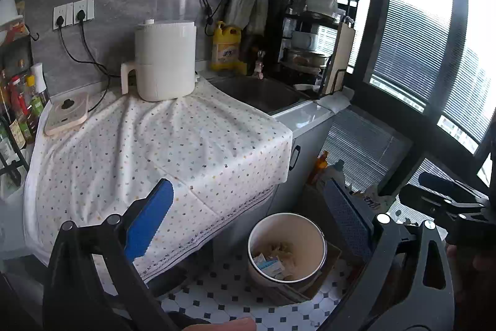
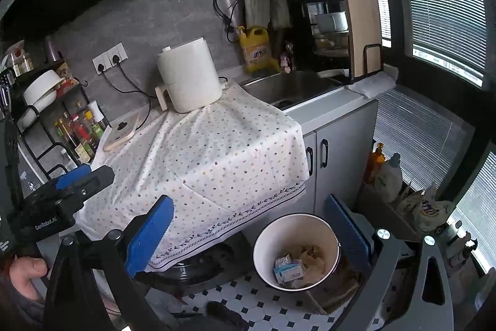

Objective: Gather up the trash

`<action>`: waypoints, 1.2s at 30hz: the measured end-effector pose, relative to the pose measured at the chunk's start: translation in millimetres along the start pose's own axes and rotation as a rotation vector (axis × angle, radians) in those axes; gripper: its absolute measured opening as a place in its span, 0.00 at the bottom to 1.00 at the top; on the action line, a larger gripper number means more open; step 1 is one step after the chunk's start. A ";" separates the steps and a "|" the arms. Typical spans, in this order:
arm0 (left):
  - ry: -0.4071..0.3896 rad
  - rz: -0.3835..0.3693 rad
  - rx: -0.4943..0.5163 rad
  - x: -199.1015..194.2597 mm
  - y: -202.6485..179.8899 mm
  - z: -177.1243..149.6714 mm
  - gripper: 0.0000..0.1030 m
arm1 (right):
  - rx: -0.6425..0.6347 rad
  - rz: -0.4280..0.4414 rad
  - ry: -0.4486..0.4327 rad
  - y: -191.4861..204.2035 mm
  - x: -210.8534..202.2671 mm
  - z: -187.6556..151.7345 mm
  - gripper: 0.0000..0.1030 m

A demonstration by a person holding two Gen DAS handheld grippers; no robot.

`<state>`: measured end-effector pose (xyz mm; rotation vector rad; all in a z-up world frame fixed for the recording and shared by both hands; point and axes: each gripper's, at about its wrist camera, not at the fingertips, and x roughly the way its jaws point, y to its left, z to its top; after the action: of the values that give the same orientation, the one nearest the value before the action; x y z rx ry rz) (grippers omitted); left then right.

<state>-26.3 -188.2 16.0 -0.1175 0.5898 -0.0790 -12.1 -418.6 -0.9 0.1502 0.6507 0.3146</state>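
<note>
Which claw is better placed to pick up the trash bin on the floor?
Probably right: the round white trash bin lies nearer between the open right claw; the open left claw views it lower.

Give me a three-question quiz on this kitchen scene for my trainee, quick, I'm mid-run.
1. True or false: the bin on the floor already holds trash.
2. What stands on the dotted cloth beside the sink? A) white appliance B) frying pan C) laptop
3. Fill in: both the left gripper and the right gripper are ____ and hold nothing.

Key: 1 true; 2 A, the white appliance; 3 open.
</note>
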 end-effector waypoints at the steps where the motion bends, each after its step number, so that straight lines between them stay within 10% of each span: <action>1: -0.001 -0.002 -0.002 -0.3 0.1 1.5 0.94 | 0.004 0.001 0.002 0.5 0.0 0.6 0.92; 36: -0.032 0.056 -0.027 -10.9 24.7 1.3 0.94 | 0.021 0.031 0.013 19.0 16.6 -5.1 0.92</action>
<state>-33.6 -162.5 19.8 -0.1278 0.5617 -0.0153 -7.4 -395.0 -10.0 0.1788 0.6656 0.3388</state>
